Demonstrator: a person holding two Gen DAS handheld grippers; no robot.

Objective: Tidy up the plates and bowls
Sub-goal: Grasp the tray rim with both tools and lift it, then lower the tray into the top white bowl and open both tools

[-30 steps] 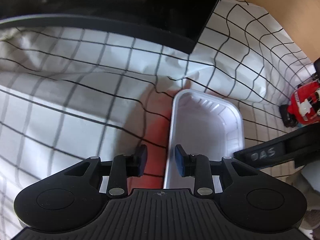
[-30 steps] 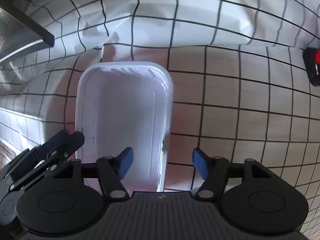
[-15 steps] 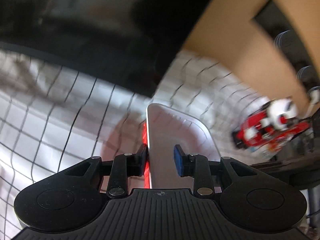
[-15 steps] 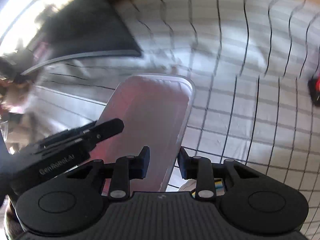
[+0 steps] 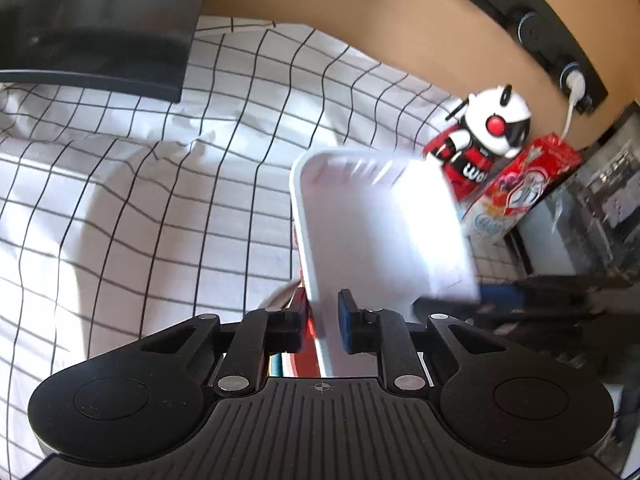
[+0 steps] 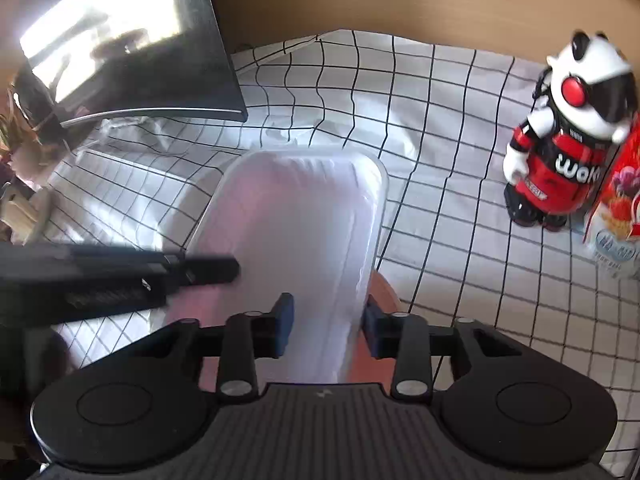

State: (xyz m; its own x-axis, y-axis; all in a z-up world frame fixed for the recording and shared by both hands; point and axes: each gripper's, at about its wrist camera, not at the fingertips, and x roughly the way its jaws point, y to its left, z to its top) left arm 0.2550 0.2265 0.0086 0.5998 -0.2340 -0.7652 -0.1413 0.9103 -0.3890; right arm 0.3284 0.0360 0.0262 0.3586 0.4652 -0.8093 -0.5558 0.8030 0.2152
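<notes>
Aloft over a checked cloth point(image 5: 152, 208), a white tray point(image 5: 372, 236) hangs between two claws. Seen from the left wrist, the left gripper point(image 5: 320, 326) has the tray's left rim between its pads, the black pad outside and the blue pad inside the wall; its jaws are closing, nearly together, and pinch the rim. A red dish point(image 5: 306, 354) shows just under the tray beside the left pad. The tray tilts up and away from the claw toward the far right, its far end blurred and sunlit. From the right wrist, the right gripper point(image 6: 326, 326) straddles the tray's point(image 6: 296, 232) right wall; its jaws are opening, the left pad inside the tray and the right pad just outside the rim, whether they still press is hard to tell. The red dish point(image 6: 380, 300) peeks out below the right rim. The left claw's point(image 6: 224, 270) finger reaches in from the left onto the tray's other edge. A toy robot point(image 6: 560, 136) and a red carton point(image 6: 616, 208) stand at far right, well apart from the tray; a dark monitor point(image 6: 160, 60) stands at far left.
</notes>
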